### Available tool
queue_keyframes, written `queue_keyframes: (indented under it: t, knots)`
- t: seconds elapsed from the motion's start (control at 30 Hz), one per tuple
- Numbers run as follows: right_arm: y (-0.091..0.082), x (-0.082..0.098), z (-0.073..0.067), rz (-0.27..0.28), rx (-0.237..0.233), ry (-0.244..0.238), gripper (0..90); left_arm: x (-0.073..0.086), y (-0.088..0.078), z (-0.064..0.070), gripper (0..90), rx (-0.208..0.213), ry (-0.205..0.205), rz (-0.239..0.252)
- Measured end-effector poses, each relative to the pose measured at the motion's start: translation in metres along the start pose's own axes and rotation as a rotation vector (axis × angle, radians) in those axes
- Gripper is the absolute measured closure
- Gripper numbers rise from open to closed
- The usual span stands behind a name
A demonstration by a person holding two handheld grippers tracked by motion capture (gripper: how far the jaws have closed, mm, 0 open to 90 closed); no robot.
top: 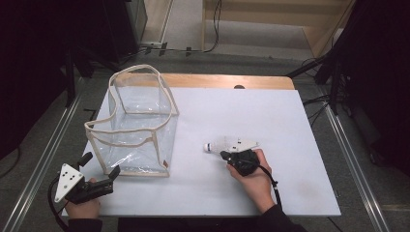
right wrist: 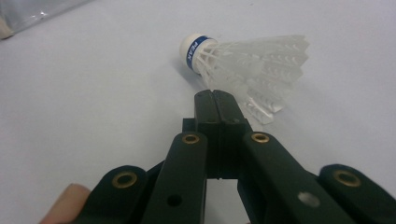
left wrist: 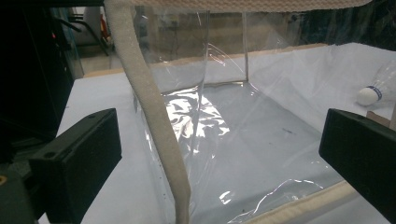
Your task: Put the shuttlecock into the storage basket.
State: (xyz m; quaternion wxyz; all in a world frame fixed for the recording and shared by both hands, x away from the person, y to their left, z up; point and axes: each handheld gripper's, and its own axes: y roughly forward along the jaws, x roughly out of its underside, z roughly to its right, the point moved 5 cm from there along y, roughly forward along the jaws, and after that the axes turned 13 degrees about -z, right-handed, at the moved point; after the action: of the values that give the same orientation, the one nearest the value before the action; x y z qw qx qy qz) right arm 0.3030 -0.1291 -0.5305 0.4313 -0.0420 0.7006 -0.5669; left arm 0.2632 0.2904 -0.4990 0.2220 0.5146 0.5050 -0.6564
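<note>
A white shuttlecock [right wrist: 233, 56] with a blue band around its cork lies on its side on the white table [top: 270, 121]. My right gripper [right wrist: 215, 93] is shut, and its joined tips sit right at the feather skirt. No part of the skirt shows between the jaws. In the high view the right gripper [top: 225, 155] sits just right of the shuttlecock [top: 218, 144], cork pointing left. My left gripper [top: 100, 170] stands open at the table's front left corner, facing the clear bag [top: 138, 125]. A cream-trimmed edge of the bag [left wrist: 154, 116] runs between its open jaws without touching them.
The clear bag stands upright with its mouth open on the left half of the table. A wooden strip [top: 227, 80] runs along the far edge. Metal rails [top: 353, 164] flank the table on both sides. The shuttlecock [left wrist: 373, 91] appears at the right in the left gripper view.
</note>
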Motion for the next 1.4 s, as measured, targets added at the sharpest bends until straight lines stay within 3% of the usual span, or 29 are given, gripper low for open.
queue_keyframes:
  t: [0.37, 0.9, 1.07, 1.4]
  knots:
    - [0.010, -0.019, 0.018, -0.019, 0.022, -0.002, 87.3, 0.000, 0.000, 0.000, 0.0, 0.003, -0.002, 0.002]
    - [0.027, -0.043, 0.038, -0.021, -0.012, 0.011, 87.3, 0.000, 0.000, 0.000, 0.0, 0.004, -0.002, 0.003]
    - [0.027, -0.055, 0.037, -0.003, -0.031, 0.002, 87.3, 0.000, 0.000, -0.001, 0.0, 0.005, -0.004, 0.004]
    - [0.019, -0.076, 0.015, 0.045, -0.054, -0.058, 87.3, 0.000, -0.001, -0.001, 0.0, 0.007, -0.008, 0.007]
